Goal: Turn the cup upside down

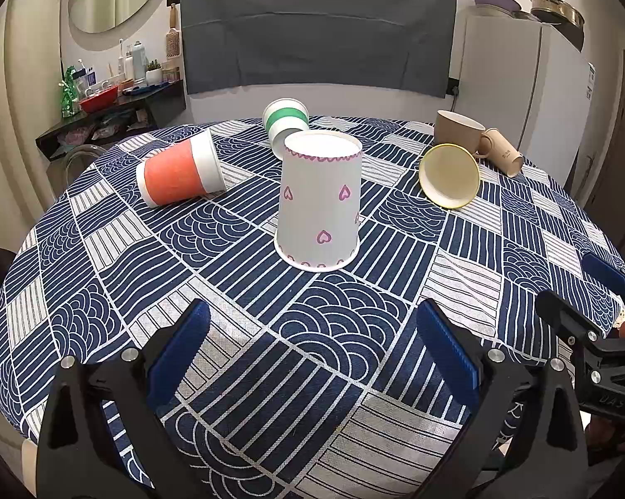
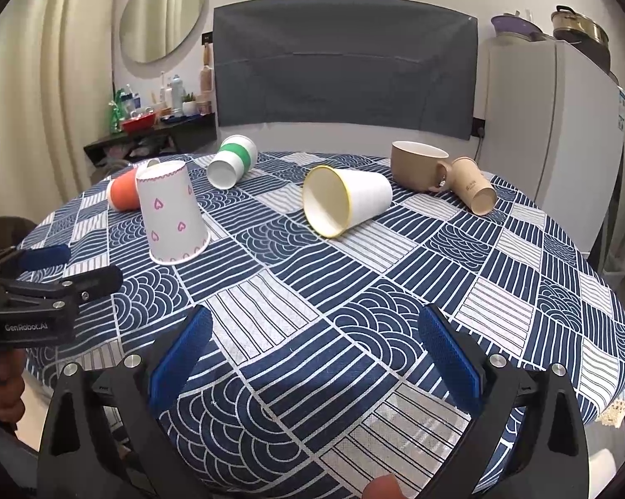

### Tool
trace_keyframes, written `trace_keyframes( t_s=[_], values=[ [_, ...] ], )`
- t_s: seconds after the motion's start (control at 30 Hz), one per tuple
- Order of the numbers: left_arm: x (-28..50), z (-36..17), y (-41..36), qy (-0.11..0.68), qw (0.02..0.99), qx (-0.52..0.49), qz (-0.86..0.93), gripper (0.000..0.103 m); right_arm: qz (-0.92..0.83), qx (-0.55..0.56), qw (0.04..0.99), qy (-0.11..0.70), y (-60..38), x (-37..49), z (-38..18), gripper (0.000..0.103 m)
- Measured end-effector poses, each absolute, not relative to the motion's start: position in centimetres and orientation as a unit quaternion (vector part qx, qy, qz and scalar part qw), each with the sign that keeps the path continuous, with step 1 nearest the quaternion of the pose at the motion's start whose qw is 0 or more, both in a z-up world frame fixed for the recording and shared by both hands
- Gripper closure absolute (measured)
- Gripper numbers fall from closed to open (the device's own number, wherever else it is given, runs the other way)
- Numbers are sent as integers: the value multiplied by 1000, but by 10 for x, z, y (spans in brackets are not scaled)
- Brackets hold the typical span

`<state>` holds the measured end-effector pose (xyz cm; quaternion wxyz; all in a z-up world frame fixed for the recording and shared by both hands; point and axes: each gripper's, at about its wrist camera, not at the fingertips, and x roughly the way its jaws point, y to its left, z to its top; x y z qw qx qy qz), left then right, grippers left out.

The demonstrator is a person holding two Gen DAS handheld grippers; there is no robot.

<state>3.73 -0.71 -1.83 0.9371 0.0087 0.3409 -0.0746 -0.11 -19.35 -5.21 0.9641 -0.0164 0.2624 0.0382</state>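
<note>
A white paper cup with pink hearts [image 1: 318, 203] stands upside down on the table; it also shows in the right wrist view [image 2: 171, 216]. My left gripper [image 1: 312, 332] is open and empty, a short way in front of it. My right gripper [image 2: 312, 341] is open and empty over the near table. A yellow-rimmed white cup [image 2: 345, 199] lies on its side, mouth toward me, ahead of the right gripper; it also shows in the left wrist view [image 1: 449, 174].
An orange cup [image 1: 179, 172], a green-banded cup [image 1: 285, 122] and a tan paper cup [image 2: 474, 191] lie on their sides. A brown mug [image 2: 416, 164] stands upright. The round table wears a blue patterned cloth [image 1: 271, 353]. A fridge [image 2: 562, 124] stands at the right.
</note>
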Motion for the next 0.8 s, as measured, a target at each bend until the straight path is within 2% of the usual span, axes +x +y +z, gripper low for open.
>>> trace_keyframes(
  t_s=[0.8],
  values=[
    [38, -20, -7, 345, 936, 8, -71, 6, 42, -21, 963, 266, -193, -2, -54, 8]
  ],
)
